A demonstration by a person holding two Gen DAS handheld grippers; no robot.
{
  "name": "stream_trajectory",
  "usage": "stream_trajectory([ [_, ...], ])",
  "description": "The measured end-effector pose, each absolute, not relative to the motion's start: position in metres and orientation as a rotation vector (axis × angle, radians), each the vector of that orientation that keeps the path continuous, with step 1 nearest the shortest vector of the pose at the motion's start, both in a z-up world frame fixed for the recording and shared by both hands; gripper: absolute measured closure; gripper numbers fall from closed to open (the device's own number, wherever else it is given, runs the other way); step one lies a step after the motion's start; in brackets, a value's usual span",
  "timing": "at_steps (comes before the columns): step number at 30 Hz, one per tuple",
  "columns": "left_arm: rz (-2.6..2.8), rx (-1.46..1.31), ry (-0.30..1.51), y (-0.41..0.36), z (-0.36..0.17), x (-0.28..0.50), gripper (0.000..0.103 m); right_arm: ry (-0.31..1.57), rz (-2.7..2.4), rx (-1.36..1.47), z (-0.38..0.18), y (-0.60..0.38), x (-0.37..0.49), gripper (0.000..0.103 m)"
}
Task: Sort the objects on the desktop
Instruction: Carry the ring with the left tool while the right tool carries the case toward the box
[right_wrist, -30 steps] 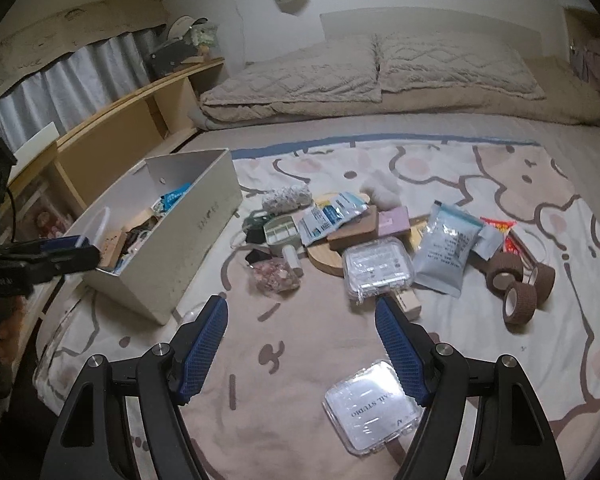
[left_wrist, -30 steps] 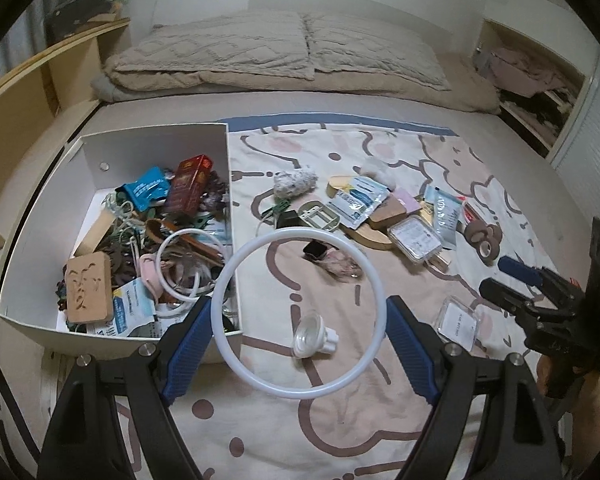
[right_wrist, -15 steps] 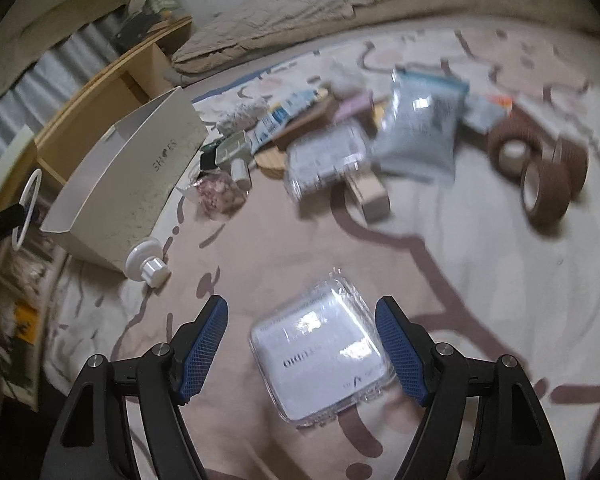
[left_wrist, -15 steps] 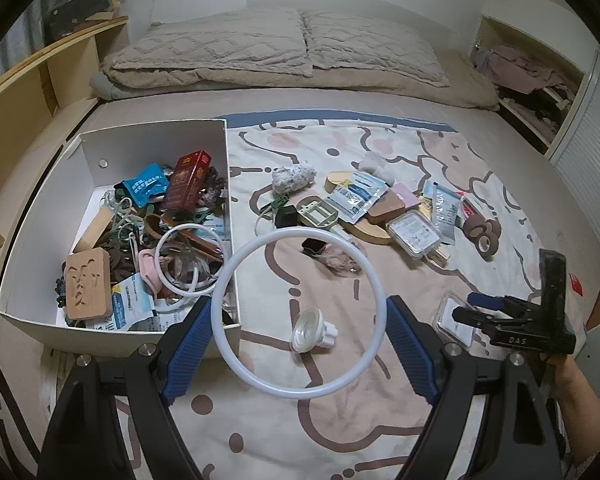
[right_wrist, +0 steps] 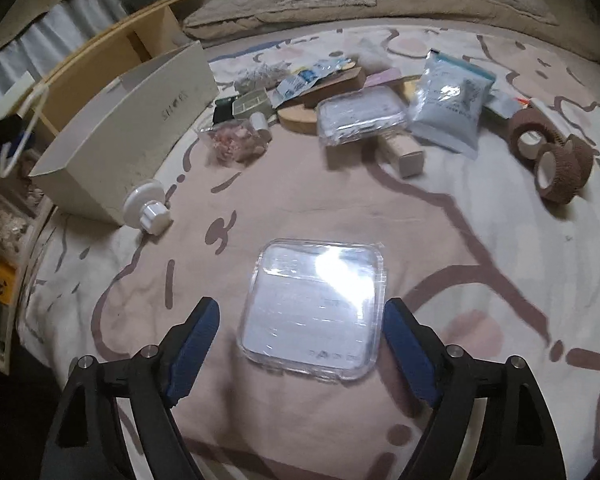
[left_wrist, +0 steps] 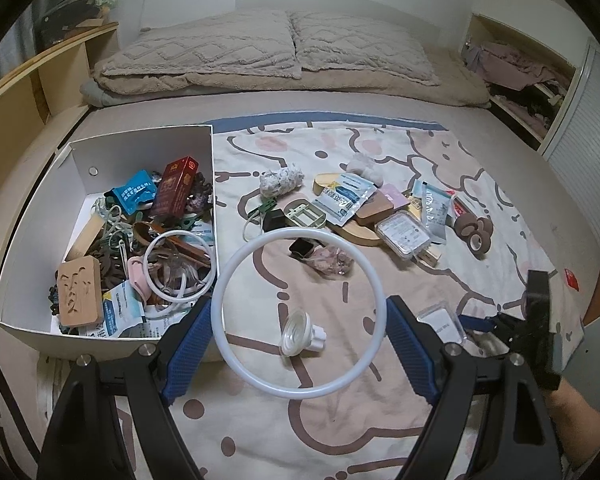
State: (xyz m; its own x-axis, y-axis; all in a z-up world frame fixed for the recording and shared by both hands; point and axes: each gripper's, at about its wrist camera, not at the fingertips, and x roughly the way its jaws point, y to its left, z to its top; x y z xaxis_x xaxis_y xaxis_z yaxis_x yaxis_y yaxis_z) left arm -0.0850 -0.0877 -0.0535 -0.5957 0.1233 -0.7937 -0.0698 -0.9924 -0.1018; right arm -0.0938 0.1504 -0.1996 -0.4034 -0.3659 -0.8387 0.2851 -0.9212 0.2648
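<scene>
Two blue-padded fingers of the left gripper (left_wrist: 300,344) clasp a thin white plastic ring (left_wrist: 300,314) by its opposite edges in the left wrist view; the ring stands upright above the bedspread, a plain smooth hoop with nothing across its middle. Through the hoop a small clear plastic suction cup with a white knob (left_wrist: 300,334) lies on the cream cartoon-print blanket (left_wrist: 260,432). At ten o'clock from the ring sits an open white cardboard box (left_wrist: 32,240), crowded with a red carton, a blue sachet, a carved wooden block and another white ring. At one o'clock a loose heap of packets, a wooden board and brown tape rolls spreads over the blanket. At three o'clock the right gripper (left_wrist: 476,322) points down at a clear square plastic case (left_wrist: 440,320), a person's forearm behind it.

From the right wrist view, the right gripper (right_wrist: 302,336) has its jaws opening, and the clear square plastic case (right_wrist: 314,312) with a white printed insert lies flat on the blanket between them, glare across its lid; the pads stand just beside its edges without pressing. At ten o'clock the suction cup (right_wrist: 148,206) rests against the white box (right_wrist: 140,128). At two o'clock stand two brown tape rolls (right_wrist: 552,152), and at twelve o'clock a pale blue sealed pouch (right_wrist: 452,104) beside another clear case.
</scene>
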Motion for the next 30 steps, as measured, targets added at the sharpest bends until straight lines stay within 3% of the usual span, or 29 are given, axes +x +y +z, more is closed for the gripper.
stream_trajectory([
  [6,2.726,-1.34,-0.11,-0.092,-0.05,-0.086,0.018,0.062,-2.435,1.477,-0.208,0.13,-0.096,0.019],
  [9,2.735,-1.332,-0.122,-0.095,-0.047,-0.087,0.018,0.131,-2.468,1.454,-0.209,0.125,-0.096,0.026],
  [30,2.932,-1.314,-0.257,-0.165,-0.042,-0.105,0.018,0.003,-2.437,1.207,-0.135,0.101,-0.105,0.026],
])
